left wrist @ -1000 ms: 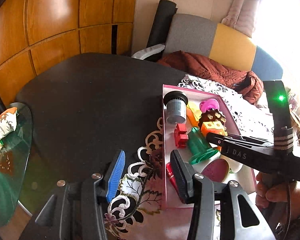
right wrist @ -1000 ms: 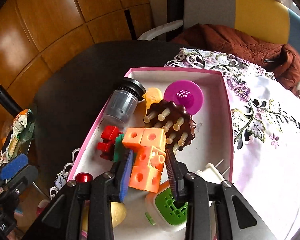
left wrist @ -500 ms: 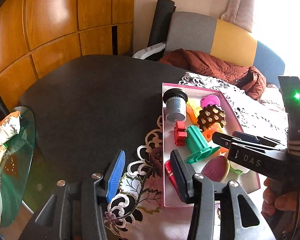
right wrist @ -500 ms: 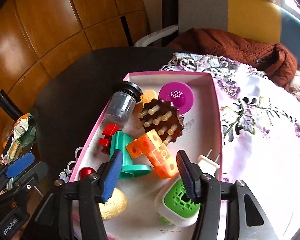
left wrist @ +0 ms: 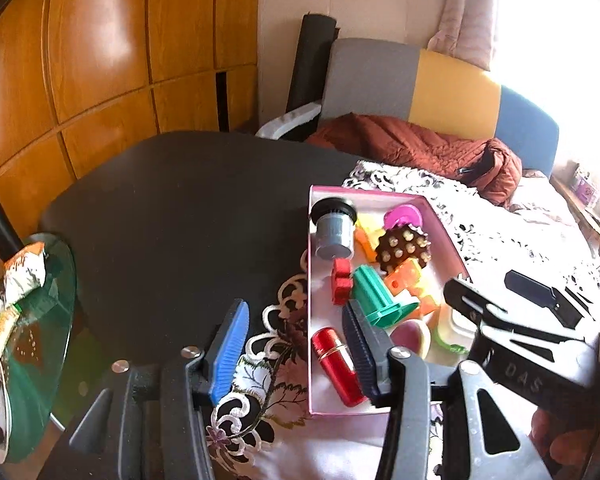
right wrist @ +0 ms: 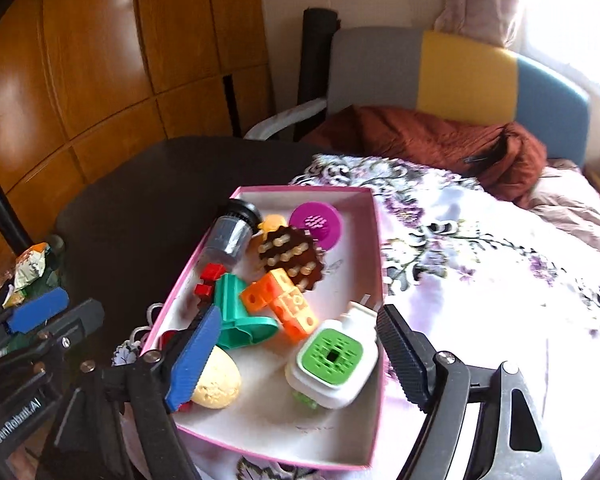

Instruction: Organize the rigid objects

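Right gripper (right wrist: 296, 356) jaws just opening, wide, empty, above pink cardboard box (right wrist: 374, 240); orange block cluster (right wrist: 280, 304) lies inside box. Left gripper (left wrist: 296, 344) apart, empty, beside box. Retreat clear of box rim.

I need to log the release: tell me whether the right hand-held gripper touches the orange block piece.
Apart. The right wrist view shows the right hand-held gripper, jaws just opened wide, nothing between them; the orange block piece lies in the pink box beyond them.
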`<state>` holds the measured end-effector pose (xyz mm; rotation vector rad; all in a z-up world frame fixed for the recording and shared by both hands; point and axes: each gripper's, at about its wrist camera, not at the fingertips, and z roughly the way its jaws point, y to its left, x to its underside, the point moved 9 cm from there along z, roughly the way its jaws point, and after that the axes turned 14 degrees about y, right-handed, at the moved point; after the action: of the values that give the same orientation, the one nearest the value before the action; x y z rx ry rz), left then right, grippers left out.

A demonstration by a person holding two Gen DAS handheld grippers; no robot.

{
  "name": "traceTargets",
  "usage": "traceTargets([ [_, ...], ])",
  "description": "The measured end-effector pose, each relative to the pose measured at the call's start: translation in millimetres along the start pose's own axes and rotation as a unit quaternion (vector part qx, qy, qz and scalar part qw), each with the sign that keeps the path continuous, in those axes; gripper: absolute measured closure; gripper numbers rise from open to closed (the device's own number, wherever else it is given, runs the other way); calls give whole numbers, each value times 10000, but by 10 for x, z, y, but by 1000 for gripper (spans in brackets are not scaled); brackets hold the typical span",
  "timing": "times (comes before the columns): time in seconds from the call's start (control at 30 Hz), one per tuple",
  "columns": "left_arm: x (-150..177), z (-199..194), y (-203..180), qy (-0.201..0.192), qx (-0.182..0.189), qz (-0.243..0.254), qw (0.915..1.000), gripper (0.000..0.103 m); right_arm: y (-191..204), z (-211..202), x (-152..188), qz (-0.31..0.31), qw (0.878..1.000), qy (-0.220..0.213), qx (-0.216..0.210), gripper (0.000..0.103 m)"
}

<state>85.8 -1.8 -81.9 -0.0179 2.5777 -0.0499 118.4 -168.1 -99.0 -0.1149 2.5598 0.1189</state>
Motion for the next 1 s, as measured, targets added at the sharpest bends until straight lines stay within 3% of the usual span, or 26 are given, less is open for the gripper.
traceTargets([
  [0.2, -41, -153, -72, -211, -31, -43, 9998, 45, -153, -159, 173, 345, 9989, -118, 309, 18],
  [0.4, -64, -332, -124, -564, -312, 35, 9979, 45, -219, -261, 291, 465, 9983, -152, 329, 17],
  [0.57, -91, -455, -124, -751, -217, 24, 9969, 45, -204, -344, 306, 448, 9982, -242, 315, 17],
  [1.0, -45, -451, -145, -531, 55, -9, 9986, 46, -136, -427, 318, 372, 9980, -332, 392, 16],
])
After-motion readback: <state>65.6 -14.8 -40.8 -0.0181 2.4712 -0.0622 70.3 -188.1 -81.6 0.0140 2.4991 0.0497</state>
